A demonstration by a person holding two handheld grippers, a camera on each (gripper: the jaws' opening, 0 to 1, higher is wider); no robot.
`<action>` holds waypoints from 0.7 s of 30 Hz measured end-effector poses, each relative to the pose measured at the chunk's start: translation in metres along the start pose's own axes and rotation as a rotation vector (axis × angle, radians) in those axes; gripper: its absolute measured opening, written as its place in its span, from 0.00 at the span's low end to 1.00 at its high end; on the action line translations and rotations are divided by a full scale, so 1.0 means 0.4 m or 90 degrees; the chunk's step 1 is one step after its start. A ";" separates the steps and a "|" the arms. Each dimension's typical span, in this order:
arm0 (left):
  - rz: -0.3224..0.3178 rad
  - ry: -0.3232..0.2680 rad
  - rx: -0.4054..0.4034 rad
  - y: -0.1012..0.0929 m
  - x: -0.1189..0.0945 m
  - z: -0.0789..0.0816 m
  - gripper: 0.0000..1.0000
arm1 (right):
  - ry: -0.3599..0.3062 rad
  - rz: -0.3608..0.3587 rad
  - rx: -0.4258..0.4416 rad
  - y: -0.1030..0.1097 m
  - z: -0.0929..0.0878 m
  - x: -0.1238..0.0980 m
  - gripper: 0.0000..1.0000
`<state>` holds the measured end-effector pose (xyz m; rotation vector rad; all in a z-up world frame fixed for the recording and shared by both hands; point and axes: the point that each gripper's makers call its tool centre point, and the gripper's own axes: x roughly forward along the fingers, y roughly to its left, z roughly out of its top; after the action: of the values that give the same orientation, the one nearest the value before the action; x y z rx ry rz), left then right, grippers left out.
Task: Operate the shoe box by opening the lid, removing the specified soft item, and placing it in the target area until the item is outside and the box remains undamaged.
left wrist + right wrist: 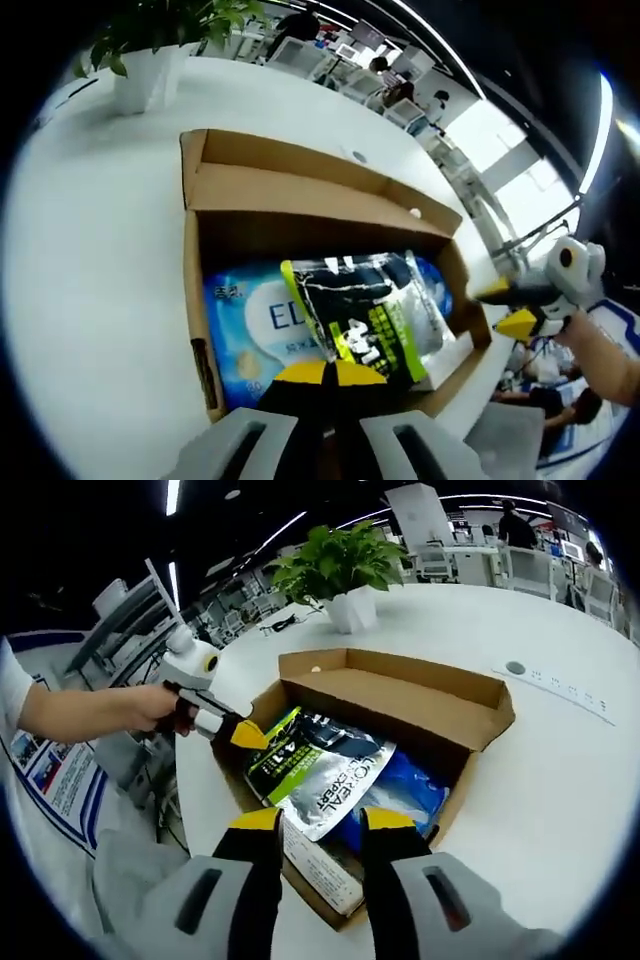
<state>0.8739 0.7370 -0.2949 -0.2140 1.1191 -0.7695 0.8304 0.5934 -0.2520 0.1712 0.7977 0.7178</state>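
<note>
An open brown shoe box (300, 190) (400, 695) sits on a white table, its lid folded back. Inside lie a blue soft pack (250, 325) (405, 790) and, on top of it, a black, green and silver pouch (370, 300) (320, 765). My left gripper (332, 373) (250, 735) is shut on the pouch's green edge. At the box's opposite wall my right gripper (323, 820) (506, 306) stands open, and it grips nothing. A white sheet (320, 870) lines the box wall nearest the right gripper.
A potted plant (150, 60) (345, 570) stands on the table (90, 300) (560, 780) beyond the box. A round cap (515, 667) is set in the tabletop. A hand (130, 710) holds the left gripper. Office desks and people are far behind.
</note>
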 end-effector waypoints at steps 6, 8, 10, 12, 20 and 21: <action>-0.002 0.002 0.001 0.005 0.002 0.001 0.00 | -0.008 0.010 0.034 -0.007 0.005 0.021 0.26; -0.003 0.001 -0.002 0.003 0.002 0.002 0.00 | -0.011 0.011 0.042 -0.010 0.007 0.025 0.26; -0.002 0.001 0.002 0.005 0.004 0.004 0.00 | -0.012 0.011 0.053 -0.019 0.008 0.032 0.25; -0.002 0.001 0.006 0.004 0.004 0.005 0.00 | -0.011 0.013 0.063 -0.022 0.007 0.038 0.25; 0.001 0.004 0.017 0.010 0.008 0.010 0.00 | 0.015 0.007 0.062 -0.026 -0.014 0.068 0.25; 0.000 0.003 0.016 0.011 0.009 0.011 0.00 | 0.017 0.007 0.064 -0.027 -0.016 0.071 0.25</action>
<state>0.8804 0.7371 -0.2979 -0.1900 1.1136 -0.7838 0.8453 0.6029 -0.2775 0.2573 0.8592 0.6926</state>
